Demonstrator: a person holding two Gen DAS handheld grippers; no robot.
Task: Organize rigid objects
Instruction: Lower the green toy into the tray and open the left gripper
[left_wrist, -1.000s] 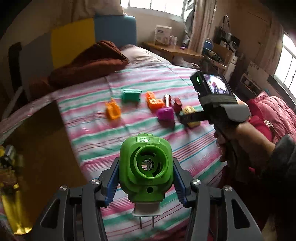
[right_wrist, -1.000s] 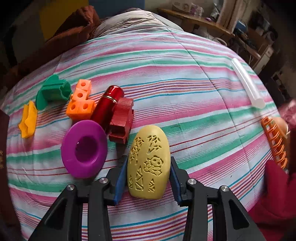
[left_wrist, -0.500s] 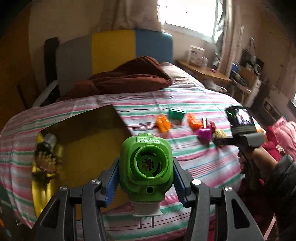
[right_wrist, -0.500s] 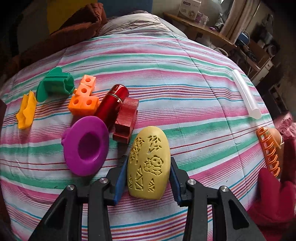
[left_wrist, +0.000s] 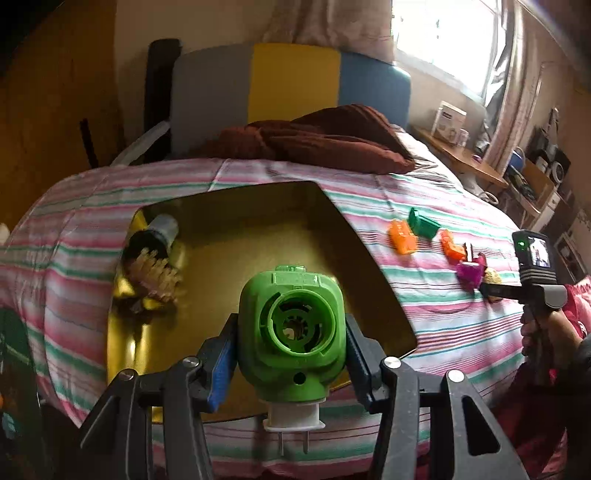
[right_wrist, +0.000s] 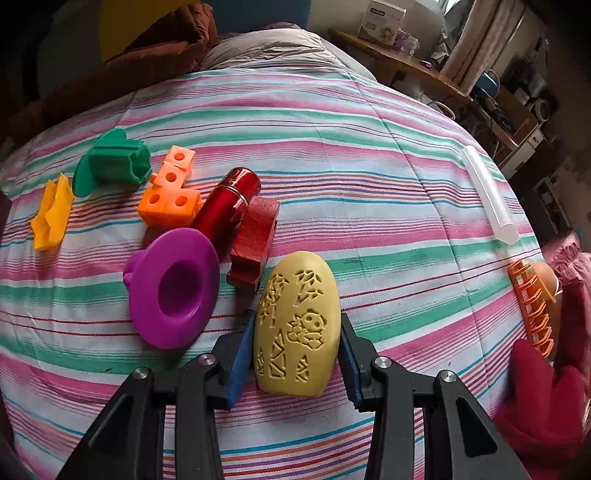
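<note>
The left gripper (left_wrist: 291, 363) holds a green plastic plug-in device with a round front opening (left_wrist: 291, 328), its blue pads pressed on both sides and the white two-pin plug pointing down. It hangs above the near part of a shallow gold-coloured cardboard tray (left_wrist: 258, 236) lying on the striped pink, green and white bedspread (left_wrist: 424, 206). In the tray's far left corner lies a black brush with pale bristles (left_wrist: 155, 254).

The right gripper (right_wrist: 297, 354) is closed on a yellow egg-shaped block with carved panda and leaf patterns (right_wrist: 297, 325), which sits low over the bedspread; whether it touches the cloth cannot be told. Just left of the yellow block lies a purple plastic funnel-shaped piece (right_wrist: 173, 291). Beyond the yellow block, touching or nearly so, is a dark red foam block (right_wrist: 255, 243), with a shiny red metal cylinder (right_wrist: 225, 206) against it. Further left of that are an orange block of joined cubes (right_wrist: 170, 195), a green plastic spool-like piece (right_wrist: 110, 164) and a yellow-orange crown-shaped piece (right_wrist: 51, 212). Well to the right of the yellow block lie a clear plastic tube (right_wrist: 487, 195) and an orange hair claw clip (right_wrist: 532, 306).
</note>
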